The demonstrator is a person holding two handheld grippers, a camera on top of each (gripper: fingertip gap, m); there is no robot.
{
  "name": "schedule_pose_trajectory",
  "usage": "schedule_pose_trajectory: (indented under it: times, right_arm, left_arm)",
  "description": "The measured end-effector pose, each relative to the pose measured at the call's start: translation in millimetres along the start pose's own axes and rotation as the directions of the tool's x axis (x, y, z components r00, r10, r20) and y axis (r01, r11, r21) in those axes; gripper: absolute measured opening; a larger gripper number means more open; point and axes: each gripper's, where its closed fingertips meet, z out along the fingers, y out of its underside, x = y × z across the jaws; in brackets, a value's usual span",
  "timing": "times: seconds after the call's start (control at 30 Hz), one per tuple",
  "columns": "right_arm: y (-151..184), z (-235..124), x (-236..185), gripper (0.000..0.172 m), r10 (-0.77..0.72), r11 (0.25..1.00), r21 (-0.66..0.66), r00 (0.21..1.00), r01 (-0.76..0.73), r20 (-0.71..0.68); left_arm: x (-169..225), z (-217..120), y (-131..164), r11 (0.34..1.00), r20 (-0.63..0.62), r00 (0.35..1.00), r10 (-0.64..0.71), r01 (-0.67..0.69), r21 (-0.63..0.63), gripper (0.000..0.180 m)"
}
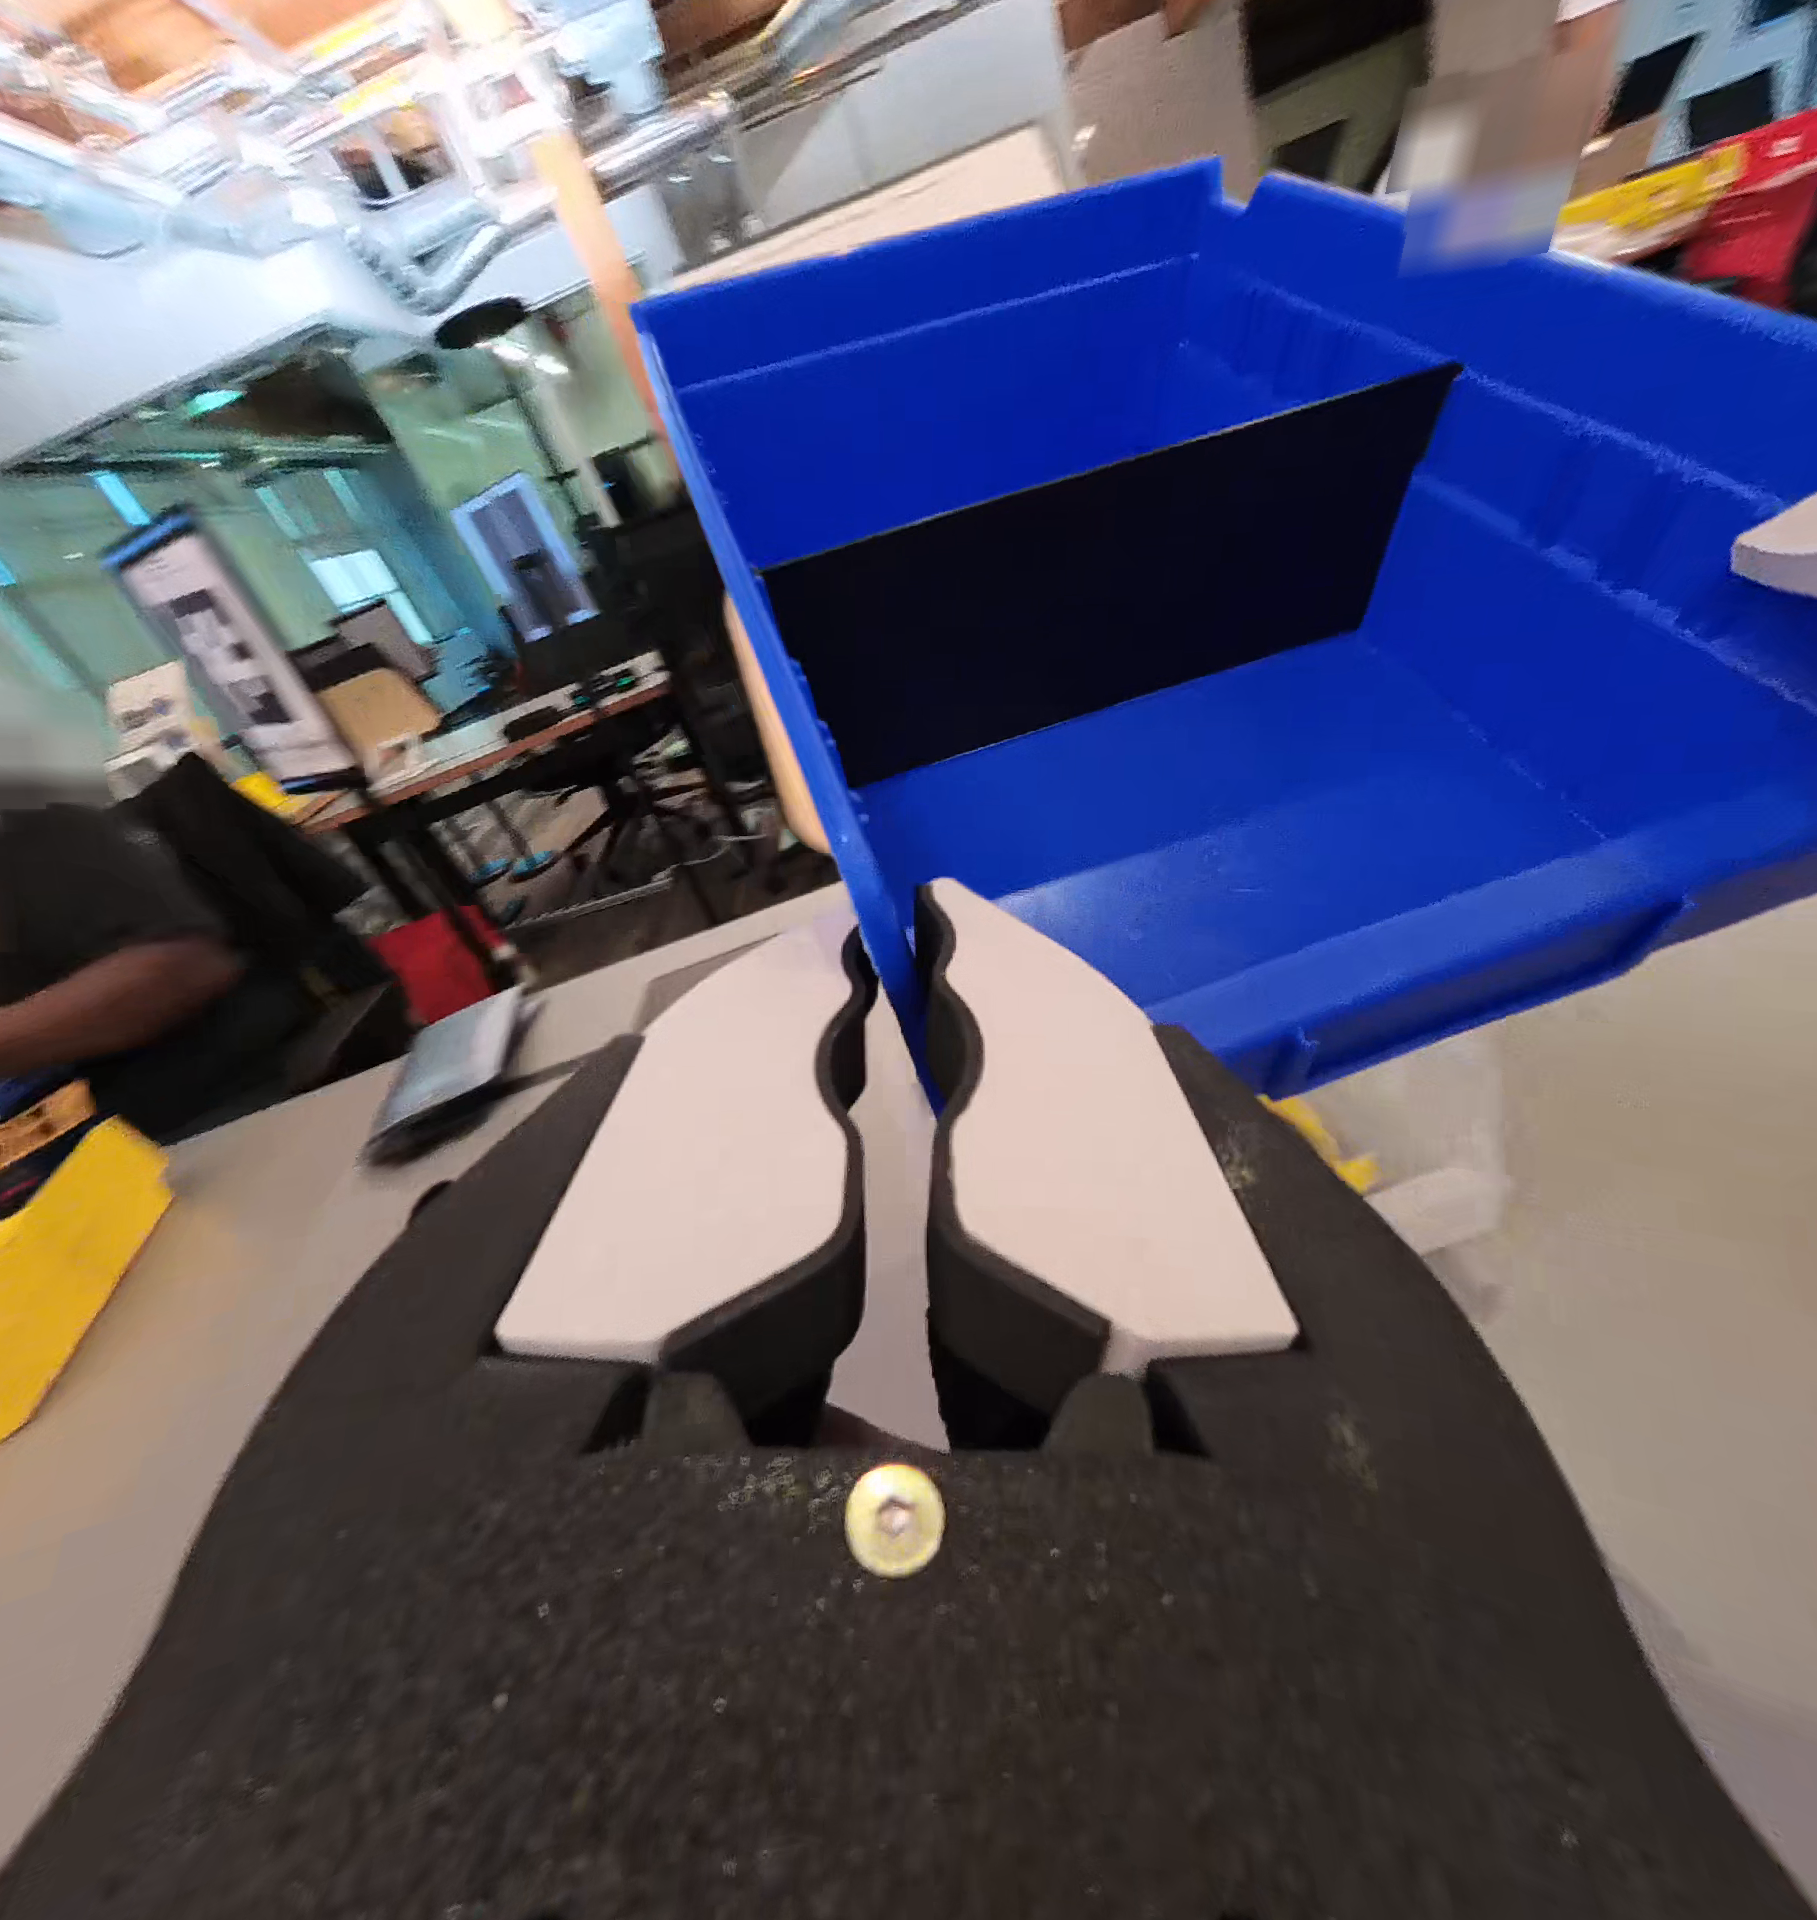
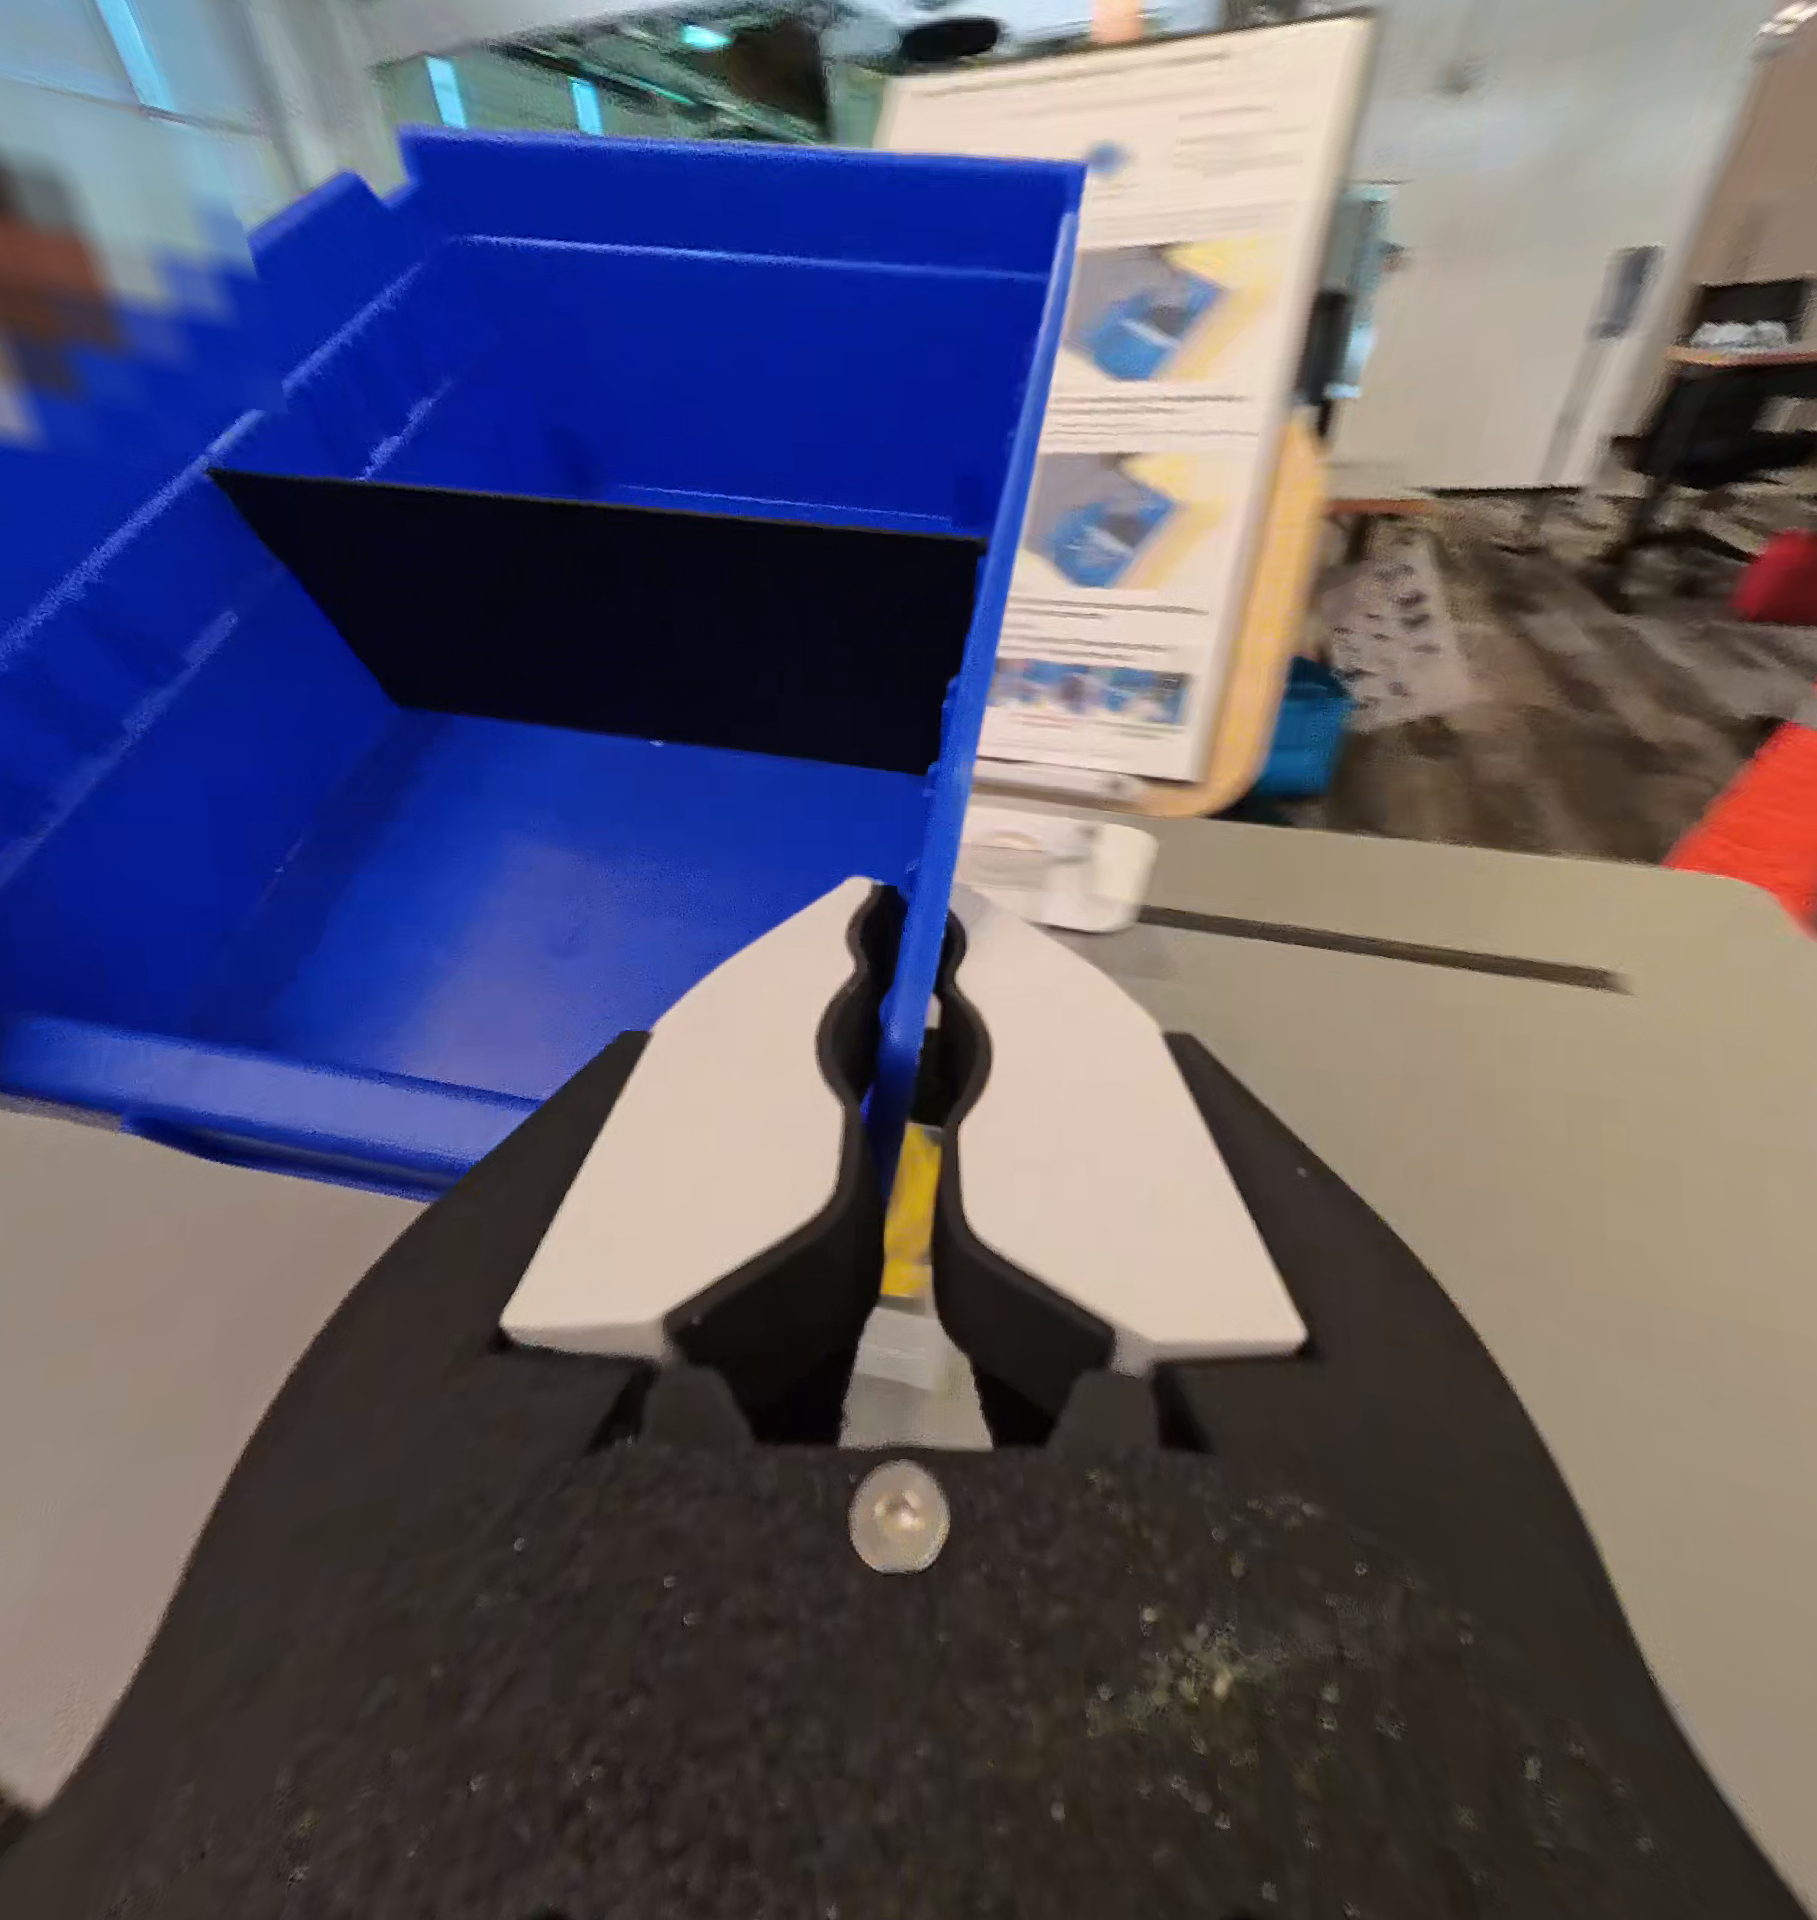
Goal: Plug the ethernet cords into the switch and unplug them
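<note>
Two grippers clamped the blue bin — left gripper [image 1: 891, 940] on one side wall, right gripper [image 2: 909, 930] on the opposite wall [image 2: 997, 582] — tilted above the bench [image 2: 1403, 1143]. No switch or ethernet cords showed. Uneven lifting could twist it free.

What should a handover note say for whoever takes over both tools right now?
Left tool: shut on the blue bin's left wall.
Right tool: shut on its right wall.
The bin, with a black divider, looks tilted over the grey table; near compartment empty.
No switch or ethernet cords in view.
Done: no plugging seen. Left: find them, plug, unplug.
</note>
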Motion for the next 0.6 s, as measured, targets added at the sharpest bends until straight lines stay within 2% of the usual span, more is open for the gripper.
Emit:
schedule_pose_trajectory:
  times: [0.07, 0.13, 0.2, 0.3, 0.37, 0.5, 0.6]
  right_arm:
    - [5.0, -3.9, 64.7, 0.005, 0.011, 0.999, -0.051, 0.997, -0.015, -0.077]
    - [19.0, -8.6, 129.7, 0.004, 0.027, 0.989, -0.143, 0.988, -0.049, -0.152]
    - [43.2, -13.1, 190.1, 0.005, -0.008, 0.967, -0.252, 0.976, -0.048, -0.217]
    - [89.9, -22.1, 259.8, 0.005, -0.017, 0.924, -0.37, 0.958, -0.094, -0.286]
    - [120.8, -23.5, 289.9, 0.005, 0.01, 0.91, -0.394, 0.956, -0.131, -0.294]
    - [162.8, -19.4, 319.7, 0.004, 0.13, 0.918, -0.333, 0.958, -0.214, -0.257]
    - [187.7, -12.3, 332.8, 0.004, 0.108, 0.918, -0.338, 0.95, -0.209, -0.295]
  left_arm:
    - [57.0, 35.0, -9.7, 1.0, -0.089, 0.996, -0.014, 0.014, -0.007, 0.006]
    - [118.2, 71.1, -7.6, 0.997, -0.182, 0.981, -0.072, 0.066, -0.04, 0.006]
    - [178.4, 100.5, 5.8, 0.989, -0.254, 0.96, -0.119, 0.092, -0.115, 0.006]
    - [252.2, 125.1, 31.8, 0.972, -0.295, 0.941, -0.166, 0.106, -0.209, 0.006]
    - [285.7, 130.6, 49.5, 0.963, -0.289, 0.941, -0.176, 0.105, -0.246, 0.006]
    - [324.3, 135.6, 88.3, 0.942, -0.285, 0.936, -0.208, 0.114, -0.314, 0.007]
    - [342.7, 137.6, 113.6, 0.927, -0.316, 0.923, -0.219, 0.096, -0.364, 0.01]
